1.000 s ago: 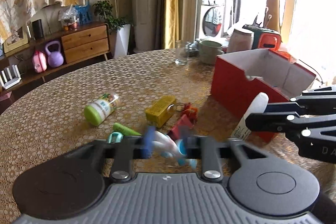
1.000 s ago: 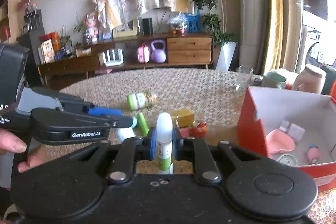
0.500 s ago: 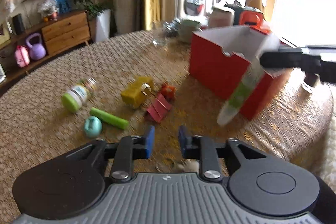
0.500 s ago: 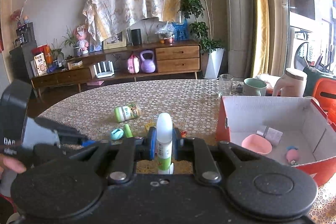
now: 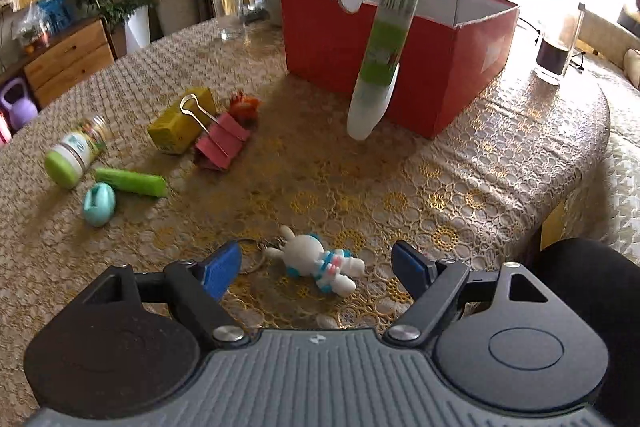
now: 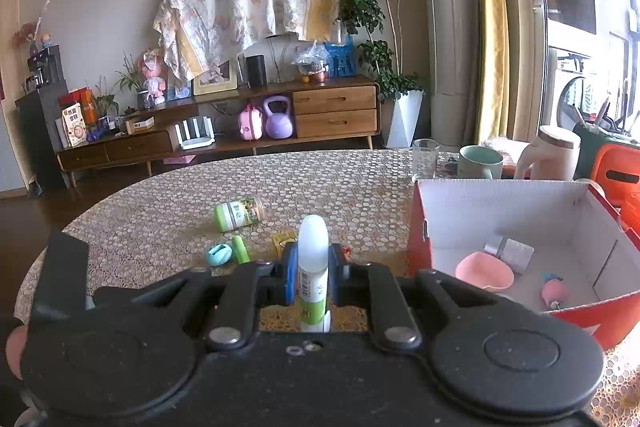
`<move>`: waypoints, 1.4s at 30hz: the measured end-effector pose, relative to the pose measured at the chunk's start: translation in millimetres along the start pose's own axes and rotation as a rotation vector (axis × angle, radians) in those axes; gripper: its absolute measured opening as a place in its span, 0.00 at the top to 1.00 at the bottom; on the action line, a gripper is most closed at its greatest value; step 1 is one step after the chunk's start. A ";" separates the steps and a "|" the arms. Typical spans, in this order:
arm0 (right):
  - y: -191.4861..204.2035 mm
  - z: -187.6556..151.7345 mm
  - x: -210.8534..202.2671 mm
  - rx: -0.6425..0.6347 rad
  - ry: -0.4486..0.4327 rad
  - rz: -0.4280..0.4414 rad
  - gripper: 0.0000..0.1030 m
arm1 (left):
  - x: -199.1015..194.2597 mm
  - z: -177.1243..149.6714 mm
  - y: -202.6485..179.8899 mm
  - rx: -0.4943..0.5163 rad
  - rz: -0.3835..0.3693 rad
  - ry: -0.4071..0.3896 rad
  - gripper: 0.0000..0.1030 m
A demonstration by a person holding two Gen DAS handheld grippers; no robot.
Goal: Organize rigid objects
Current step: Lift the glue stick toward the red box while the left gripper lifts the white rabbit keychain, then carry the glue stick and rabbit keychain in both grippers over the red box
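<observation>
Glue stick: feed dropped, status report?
Right gripper shut on glue stick. Left gripper open over rabbit keychain. Red box unobstructed.

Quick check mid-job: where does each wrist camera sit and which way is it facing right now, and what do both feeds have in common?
Left wrist: sits behind the open left gripper, angled down at the table; a rabbit keychain lies between its jaws, with the right gripper's arm crossing overhead.
Right wrist: sits behind the right gripper, looking level across the table toward the sideboard; its jaws clamp a glue stick, and fingers show at the left edge.
Shared: the glue stick, red box, green-lidded jar.
</observation>
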State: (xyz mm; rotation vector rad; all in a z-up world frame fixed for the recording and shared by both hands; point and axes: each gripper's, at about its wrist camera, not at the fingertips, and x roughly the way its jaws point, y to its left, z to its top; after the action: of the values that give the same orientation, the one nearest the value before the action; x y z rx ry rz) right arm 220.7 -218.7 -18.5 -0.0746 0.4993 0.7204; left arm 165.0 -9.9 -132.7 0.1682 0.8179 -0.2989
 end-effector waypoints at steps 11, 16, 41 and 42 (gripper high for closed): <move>-2.4 -2.2 -1.9 0.002 -0.002 -0.002 0.86 | 13.0 -4.7 8.7 -0.056 -0.011 0.024 0.29; -2.5 -3.2 -2.4 0.004 -0.003 -0.005 0.86 | 13.2 -2.8 10.2 -0.054 -0.001 0.018 0.43; -43.1 45.0 -30.3 0.004 -0.134 -0.112 0.86 | -35.7 98.4 -1.2 -0.108 -0.003 -0.130 0.43; -50.0 46.2 -31.3 0.012 -0.138 -0.131 0.86 | -35.6 105.5 -1.8 -0.111 -0.006 -0.133 0.43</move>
State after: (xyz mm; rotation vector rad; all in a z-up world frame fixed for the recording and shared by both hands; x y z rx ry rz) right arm 252.1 -264.8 31.6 -0.0454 0.3635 0.5898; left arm 214.3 -32.2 -35.4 0.0411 0.7014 -0.2662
